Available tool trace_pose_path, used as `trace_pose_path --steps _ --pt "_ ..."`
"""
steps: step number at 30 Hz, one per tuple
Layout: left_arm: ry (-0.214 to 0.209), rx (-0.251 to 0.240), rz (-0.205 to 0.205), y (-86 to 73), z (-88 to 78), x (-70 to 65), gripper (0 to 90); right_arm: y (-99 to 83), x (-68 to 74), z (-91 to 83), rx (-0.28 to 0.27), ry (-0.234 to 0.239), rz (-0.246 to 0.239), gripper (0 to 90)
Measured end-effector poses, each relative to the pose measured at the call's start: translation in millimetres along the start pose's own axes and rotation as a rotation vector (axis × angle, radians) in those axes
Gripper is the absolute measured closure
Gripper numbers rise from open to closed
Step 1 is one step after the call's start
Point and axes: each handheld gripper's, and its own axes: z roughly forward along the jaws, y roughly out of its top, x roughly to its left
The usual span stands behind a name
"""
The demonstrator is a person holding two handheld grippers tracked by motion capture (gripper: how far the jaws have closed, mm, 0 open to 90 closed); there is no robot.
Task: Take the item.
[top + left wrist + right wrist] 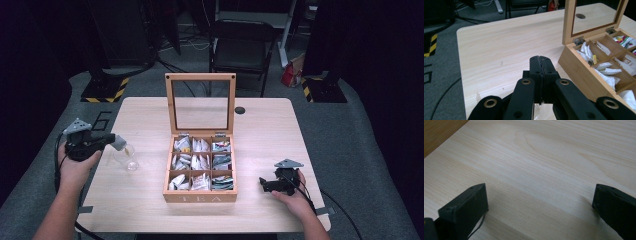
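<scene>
Fingers pressing together empty on left gripper [118, 142] at nine o'clock of tea box [200, 198], spreading wide on right gripper [263, 184] at four o'clock, likely readying a reach.

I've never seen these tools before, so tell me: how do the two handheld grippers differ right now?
The left gripper has its jaws pressed shut; the right gripper has its jaws spread wide over bare table. The left one sits left of the open tea box, beside a small glass; the right one sits right of it. Both are black and hand-held.

high cam overhead, 2 jaw cams close, table [150, 205] shared
</scene>
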Motion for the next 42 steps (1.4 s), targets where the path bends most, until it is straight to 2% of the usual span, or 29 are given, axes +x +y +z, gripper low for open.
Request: trace_pose_path --steps 12,22,27,31,33,42 --pt "-0.001 0.05 -0.021 -16.2 17.8 1.2 89.3 0.0 -0.2 0.0 -0.001 0.0 -0.004 0.0" --pt "-0.006 0.082 -0.038 -28.0 26.3 4.0 89.3 0.0 -0.1 0.0 0.0 0.0 -0.001 0.0" --pt "-0.005 0.077 -0.041 -30.1 29.6 4.0 89.3 -0.1 -0.3 0.2 -0.002 0.0 -0.004 0.0" --pt "-0.008 0.094 -0.041 -32.4 31.8 3.6 89.3 0.0 -0.5 0.1 -0.002 -0.002 -0.008 0.0" --pt "-0.003 0.084 -0.044 -33.4 33.0 3.5 89.3 -0.1 -0.3 0.2 -0.002 0.0 -0.004 0.0" --pt "-0.014 0.108 -0.039 -35.4 36.9 3.2 89.3 -0.1 -0.4 0.1 -0.002 0.0 -0.006 0.0"
